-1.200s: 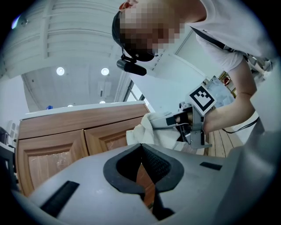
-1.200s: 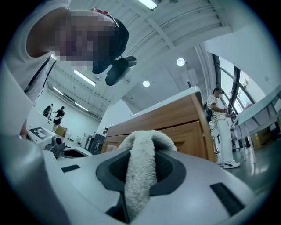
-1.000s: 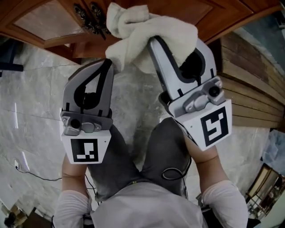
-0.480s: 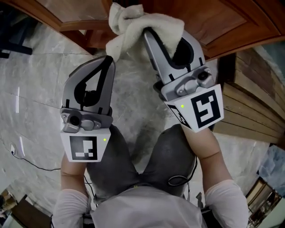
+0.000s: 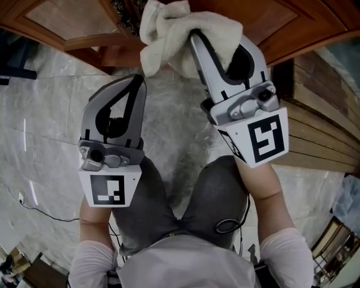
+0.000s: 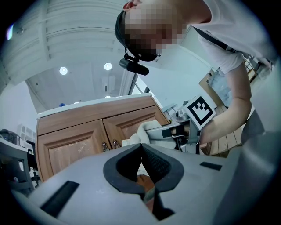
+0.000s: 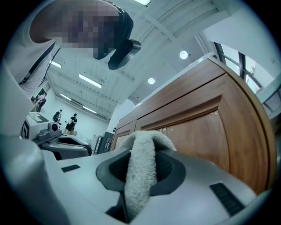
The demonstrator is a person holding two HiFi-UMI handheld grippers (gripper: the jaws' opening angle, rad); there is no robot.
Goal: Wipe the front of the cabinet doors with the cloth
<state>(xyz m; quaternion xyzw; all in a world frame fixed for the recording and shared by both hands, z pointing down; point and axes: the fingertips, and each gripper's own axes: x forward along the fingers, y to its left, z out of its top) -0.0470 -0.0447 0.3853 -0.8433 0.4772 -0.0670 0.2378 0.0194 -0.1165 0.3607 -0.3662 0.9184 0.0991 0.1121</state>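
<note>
Pinching the cream cloth (image 5: 169,25) tight between my right gripper's (image 5: 194,40) fingers, I hold it against the wooden cabinet door (image 5: 284,22) beside the handles (image 5: 126,8); my left gripper (image 5: 137,83) hangs below, fingers closed, empty

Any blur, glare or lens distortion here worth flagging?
Head view: sharp and evenly lit, brown wooden cabinet doors clear. Left gripper view: heavy fisheye bending, black corners, round ceiling lights bright but small. Right gripper view: same fisheye curve, white terry cloth between the jaws with readable texture.
</note>
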